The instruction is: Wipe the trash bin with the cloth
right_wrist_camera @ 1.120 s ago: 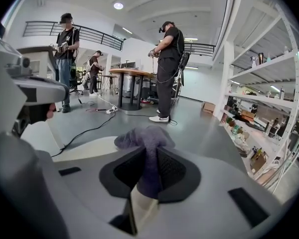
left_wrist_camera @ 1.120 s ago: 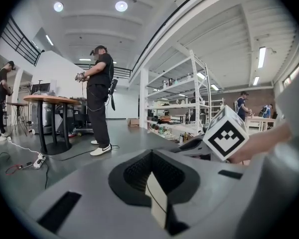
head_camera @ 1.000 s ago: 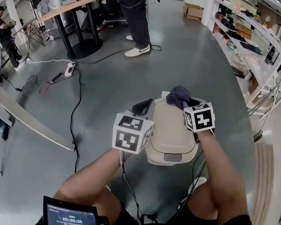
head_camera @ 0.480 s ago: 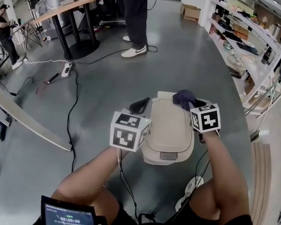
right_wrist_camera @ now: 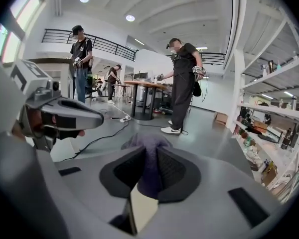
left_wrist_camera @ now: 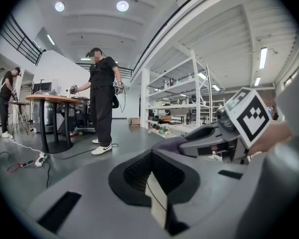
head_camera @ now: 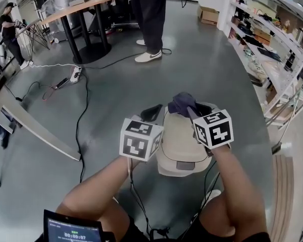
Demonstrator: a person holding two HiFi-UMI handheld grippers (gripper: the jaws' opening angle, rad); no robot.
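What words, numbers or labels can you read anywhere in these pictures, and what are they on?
"00:00:07": on the small screen at the head view's bottom edge; the last digit is uncertain.
Marker cubes: black-and-white square patterns, no letters.
Cardboard box and shelf goods: any print is too small to read.

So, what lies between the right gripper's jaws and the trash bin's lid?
The purple cloth. The right gripper is shut on it, seen in its own view; the head view shows it bunched over the trash bin's far end.
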